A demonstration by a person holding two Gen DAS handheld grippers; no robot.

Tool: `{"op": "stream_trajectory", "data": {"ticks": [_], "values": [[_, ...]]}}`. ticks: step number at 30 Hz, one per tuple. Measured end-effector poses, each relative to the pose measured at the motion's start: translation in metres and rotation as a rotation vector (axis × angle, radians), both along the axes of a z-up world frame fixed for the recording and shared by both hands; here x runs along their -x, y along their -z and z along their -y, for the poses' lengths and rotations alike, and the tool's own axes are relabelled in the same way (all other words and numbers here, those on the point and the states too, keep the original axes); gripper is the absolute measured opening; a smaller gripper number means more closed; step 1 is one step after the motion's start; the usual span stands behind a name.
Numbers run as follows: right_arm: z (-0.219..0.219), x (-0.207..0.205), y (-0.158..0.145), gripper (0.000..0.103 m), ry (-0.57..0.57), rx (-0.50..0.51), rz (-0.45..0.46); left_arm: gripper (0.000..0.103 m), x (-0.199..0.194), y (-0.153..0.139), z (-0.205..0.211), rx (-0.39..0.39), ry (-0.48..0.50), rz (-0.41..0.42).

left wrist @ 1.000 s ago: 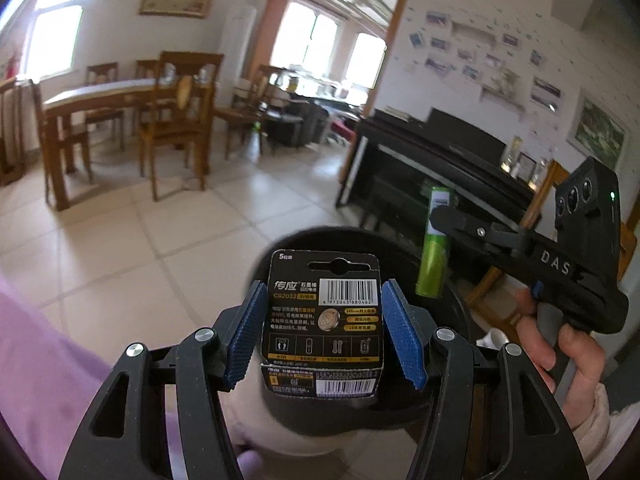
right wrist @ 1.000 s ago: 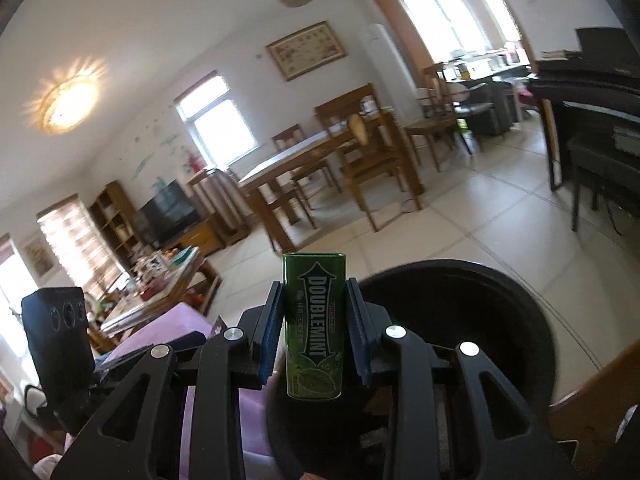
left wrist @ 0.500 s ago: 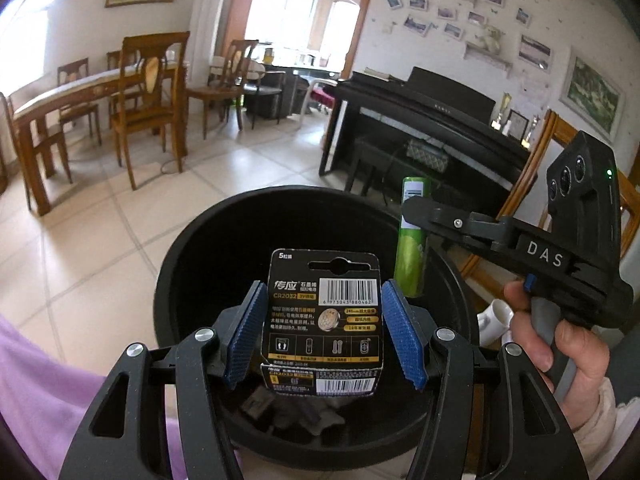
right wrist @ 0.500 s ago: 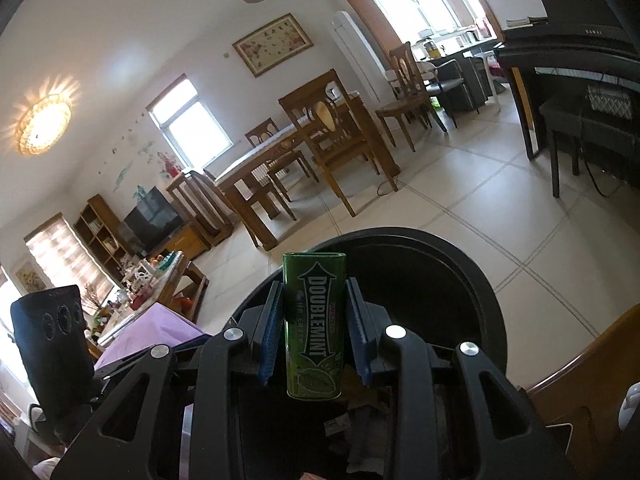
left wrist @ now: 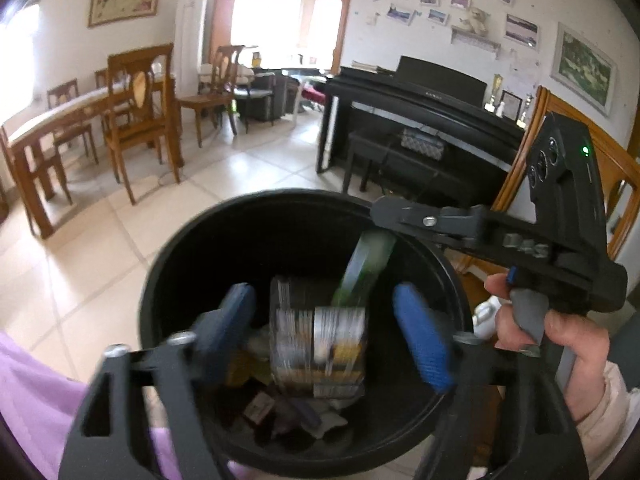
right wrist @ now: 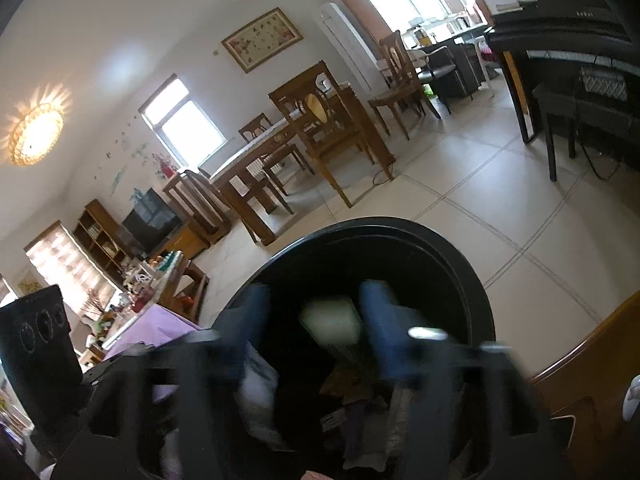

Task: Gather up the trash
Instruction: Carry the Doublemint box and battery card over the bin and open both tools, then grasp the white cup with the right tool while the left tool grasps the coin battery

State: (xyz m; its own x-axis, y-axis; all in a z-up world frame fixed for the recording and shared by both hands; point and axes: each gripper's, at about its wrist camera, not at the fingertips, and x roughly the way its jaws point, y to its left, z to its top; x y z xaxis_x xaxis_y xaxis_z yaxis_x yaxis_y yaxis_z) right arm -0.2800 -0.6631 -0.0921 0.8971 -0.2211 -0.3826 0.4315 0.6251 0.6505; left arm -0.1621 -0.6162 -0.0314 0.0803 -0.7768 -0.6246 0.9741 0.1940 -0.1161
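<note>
over one bin [left wrist: 168, 264], two packs [left wrist: 320, 340]

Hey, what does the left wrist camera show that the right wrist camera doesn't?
Only the left wrist view shows the battery card falling past the open left tool, and the hand holding the right tool. Only the right wrist view shows the lit ceiling lamp and television. Both show the black bin and the green gum pack dropping in.

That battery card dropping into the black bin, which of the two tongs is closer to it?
Left. The battery card falls between the left tongs, whose jaws have just been opening. The right tongs reach in from the bin's far right rim, above the green gum pack.
</note>
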Motion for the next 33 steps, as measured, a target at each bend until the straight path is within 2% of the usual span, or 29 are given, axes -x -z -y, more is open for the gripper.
{"op": "stream_trajectory", "data": {"ticks": [6, 12, 18, 25, 28, 33], "values": [[-0.005, 0.003, -0.006, 0.092, 0.021, 0.014, 0.005, 0.096, -0.004, -0.013, -0.023, 0.022, -0.026, 0.052], [-0.016, 0.000, -0.013, 0.092, 0.019, 0.034, -0.020, 0.097, -0.014, -0.025, -0.056, 0.042, -0.052, 0.059], [-0.039, -0.015, -0.027, 0.093, -0.016, 0.076, -0.053, 0.097, -0.039, -0.037, -0.114, 0.065, -0.138, 0.067], [-0.090, -0.059, -0.042, 0.093, -0.129, 0.132, -0.092, 0.097, -0.098, -0.039, -0.231, 0.102, -0.359, -0.001], [-0.126, -0.086, -0.049, 0.093, -0.205, 0.162, -0.106, 0.097, -0.130, -0.037, -0.292, 0.114, -0.484, -0.041], [-0.184, -0.130, -0.058, 0.093, -0.337, 0.203, -0.123, 0.096, -0.171, -0.032, -0.399, 0.104, -0.699, -0.061]]}}
